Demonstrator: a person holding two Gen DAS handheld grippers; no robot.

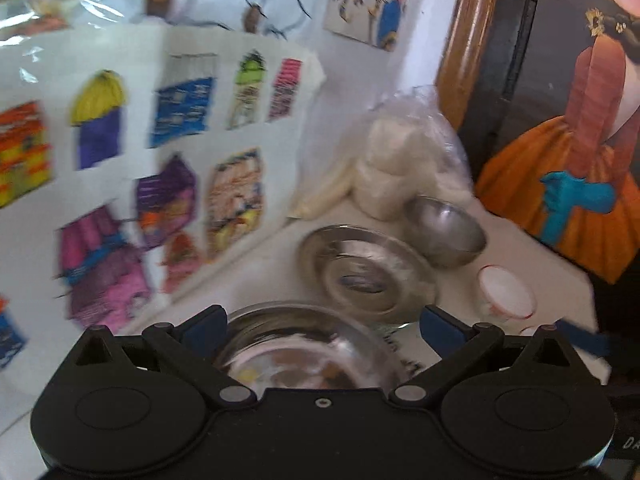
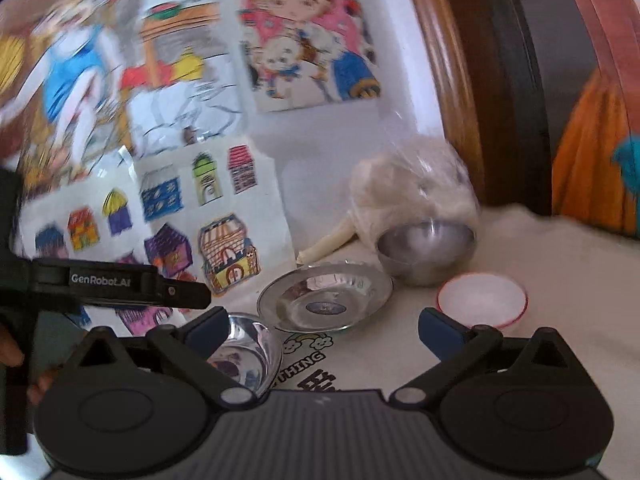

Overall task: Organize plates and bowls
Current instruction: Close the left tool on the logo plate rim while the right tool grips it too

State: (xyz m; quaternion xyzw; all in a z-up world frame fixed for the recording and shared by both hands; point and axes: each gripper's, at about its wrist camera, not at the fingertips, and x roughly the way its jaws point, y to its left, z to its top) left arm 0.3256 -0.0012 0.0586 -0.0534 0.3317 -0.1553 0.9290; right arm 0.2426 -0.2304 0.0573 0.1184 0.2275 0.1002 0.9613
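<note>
both grippers' jaws gape empty above a steel plate (image 2: pixel 325 295), steel bowls and a white bowl (image 2: pixel 482 299).

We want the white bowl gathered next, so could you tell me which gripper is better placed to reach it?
Right, probably. The right gripper is open, and the white bowl lies just past its right-hand finger. The left gripper, also open, sits over the shiny bowl, farther away.

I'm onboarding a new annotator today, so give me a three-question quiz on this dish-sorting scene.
1. True or false: the right gripper is clamped on the steel plate.
2. Which dish has a red rim? A) white bowl B) deep steel bowl C) steel plate
3. Fill in: the dish nearest the left gripper is a shallow ____ bowl.

Key: 1 false; 2 A; 3 steel.
</note>
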